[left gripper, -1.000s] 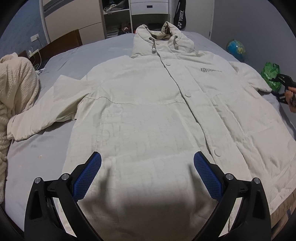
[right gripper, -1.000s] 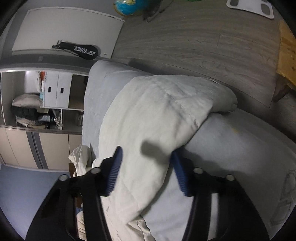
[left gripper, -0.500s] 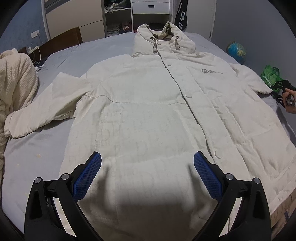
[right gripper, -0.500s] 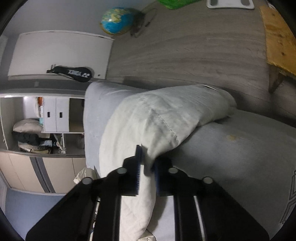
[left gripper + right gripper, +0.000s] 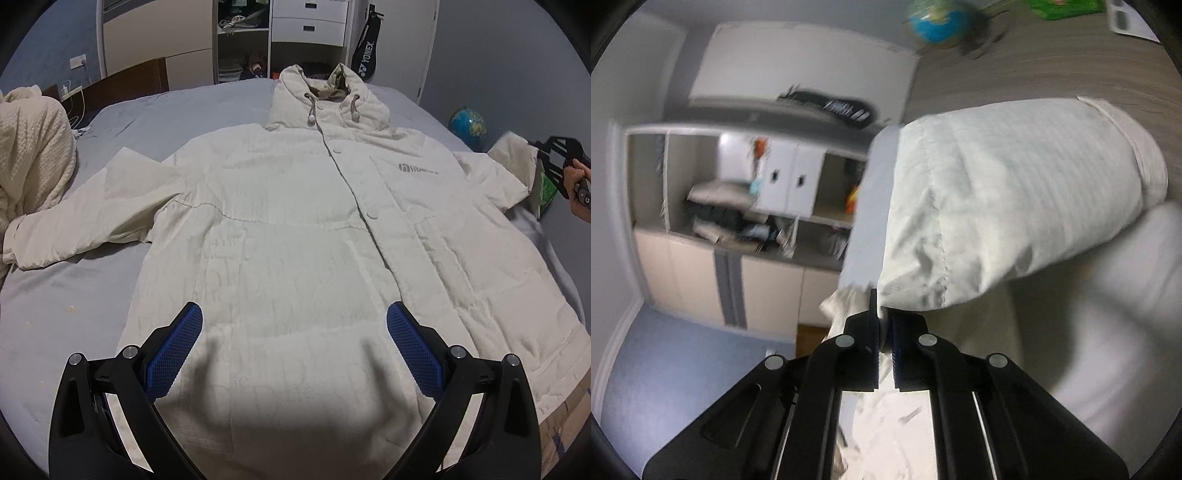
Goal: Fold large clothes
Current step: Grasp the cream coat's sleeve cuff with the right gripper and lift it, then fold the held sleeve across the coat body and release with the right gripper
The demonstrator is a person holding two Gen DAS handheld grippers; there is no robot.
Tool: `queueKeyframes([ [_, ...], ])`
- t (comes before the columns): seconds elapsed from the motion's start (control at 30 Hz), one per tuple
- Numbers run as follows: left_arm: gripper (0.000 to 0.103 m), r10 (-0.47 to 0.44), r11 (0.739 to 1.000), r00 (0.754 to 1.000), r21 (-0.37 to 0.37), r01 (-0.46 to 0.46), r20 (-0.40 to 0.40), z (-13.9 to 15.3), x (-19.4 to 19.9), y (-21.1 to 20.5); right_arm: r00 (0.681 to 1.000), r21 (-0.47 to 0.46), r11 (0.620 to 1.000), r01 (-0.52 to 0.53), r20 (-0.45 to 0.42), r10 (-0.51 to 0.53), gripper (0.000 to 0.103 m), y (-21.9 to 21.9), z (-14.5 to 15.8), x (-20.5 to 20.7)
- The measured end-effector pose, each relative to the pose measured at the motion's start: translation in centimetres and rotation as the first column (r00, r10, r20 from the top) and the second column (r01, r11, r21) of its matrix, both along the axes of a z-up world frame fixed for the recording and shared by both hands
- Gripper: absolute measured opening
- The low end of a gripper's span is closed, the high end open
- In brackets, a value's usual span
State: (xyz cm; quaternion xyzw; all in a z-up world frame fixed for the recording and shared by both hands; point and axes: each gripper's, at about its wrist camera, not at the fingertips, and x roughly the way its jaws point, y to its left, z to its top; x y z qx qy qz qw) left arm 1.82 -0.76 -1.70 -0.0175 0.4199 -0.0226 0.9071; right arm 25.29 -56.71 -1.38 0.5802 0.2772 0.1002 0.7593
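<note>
Coat: cream quilted hooded coat (image 5: pixel 295 221) lies front-up and buttoned on the grey bedsheet (image 5: pixel 66 295), hood towards the wardrobe, hem towards the left wrist camera
Chest mark: small grey printed logo (image 5: pixel 417 170) on the side nearer the globe
Far sleeve: cream left-hand sleeve (image 5: pixel 81 221) is spread flat on the sheet, its cuff close to the knitted cream blanket (image 5: pixel 33 155) heaped at the bed's edge
Near sleeve: cream right-hand sleeve (image 5: pixel 1015 195) is raised off the bed — its cuff end hangs free over the wooden floor in the right wrist view
Left gripper: black two-finger gripper with blue pads (image 5: pixel 293 347) hovers over the lower front of the coat, fingers wide apart, nothing between them
Right gripper: black gripper with blue pads (image 5: pixel 884 332) has just been closing and now its fingers are clamped together on a fold of the raised sleeve, near the seam
Person's hand: hand (image 5: pixel 580 192) grips the right tool's handle at the picture's right edge in the left wrist view
Room: white wardrobe with open shelves and drawers (image 5: pixel 280 33) behind the bed, a black racket bag (image 5: pixel 365 55) hanging beside it, a blue globe (image 5: pixel 467 125) on the floor — the right wrist view is blurred
</note>
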Motion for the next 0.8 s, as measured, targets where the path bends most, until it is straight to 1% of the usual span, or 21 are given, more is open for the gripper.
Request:
queueKeyframes([
  [0.1, 0.096, -0.002, 1.000, 1.000, -0.012, 0.002, 0.016, 0.3, -0.2, 0.1, 0.996, -0.033, 0.996, -0.085, 0.033, 0.086, 0.003, 4.0, 1.8, 0.2],
  [0.2, 0.096, 0.001, 1.000, 1.000, -0.025, 0.000, 0.027, 0.6, -0.3, 0.4, 0.983, -0.065, 0.983, -0.172, 0.058, 0.176, 0.003, 8.5, 3.4, 0.2],
  [0.3, 0.096, 0.008, 0.999, 0.999, -0.037, -0.006, 0.039, 0.8, -0.4, 0.7, 0.959, -0.116, 0.957, -0.267, 0.066, 0.276, 0.002, 13.4, 4.5, 0.2],
  [0.37, 0.096, 0.013, 0.999, 0.999, -0.045, -0.011, 0.046, 1.0, -0.4, 0.9, 0.936, -0.178, 0.924, -0.339, 0.041, 0.351, 0.002, 17.5, 4.8, 0.0],
  [0.47, 0.096, 0.020, 0.998, 0.998, -0.058, -0.017, 0.054, 1.1, -0.5, 1.1, 0.905, -0.237, 0.877, -0.417, -0.021, 0.425, 0.002, 22.3, 3.5, -0.6],
  [0.5, 0.096, 0.021, 0.998, 0.998, -0.061, -0.018, 0.054, 1.1, -0.5, 1.3, 0.892, -0.257, 0.857, -0.447, -0.053, 0.449, 0.002, 24.0, 2.7, -0.7],
  [0.57, 0.096, 0.025, 0.998, 0.998, -0.066, -0.021, 0.054, 1.2, -0.5, 1.4, 0.875, -0.279, 0.830, -0.482, -0.104, 0.473, 0.002, 26.0, 1.0, -0.9],
  [0.6, 0.096, 0.026, 0.997, 0.998, -0.068, -0.022, 0.054, 1.1, -0.5, 1.4, 0.863, -0.298, 0.811, -0.504, -0.142, 0.484, 0.002, 27.2, -0.1, -0.9],
  [0.67, 0.096, 0.029, 0.997, 0.998, -0.072, -0.025, 0.051, 1.1, -0.5, 1.6, 0.852, -0.331, 0.785, -0.523, -0.191, 0.487, 0.003, 28.3, -1.7, -0.9],
  [0.73, 0.096, 0.031, 0.997, 0.998, -0.074, -0.027, 0.049, 1.1, -0.5, 1.6, 0.845, -0.344, 0.772, -0.535, -0.224, 0.486, 0.003, 28.8, -3.2, -1.7],
  [0.8, 0.096, 0.031, 0.997, 0.999, -0.075, -0.028, 0.044, 1.0, -0.4, 1.6, 0.838, -0.371, 0.752, -0.545, -0.253, 0.483, 0.004, 29.1, -3.9, -2.1],
])
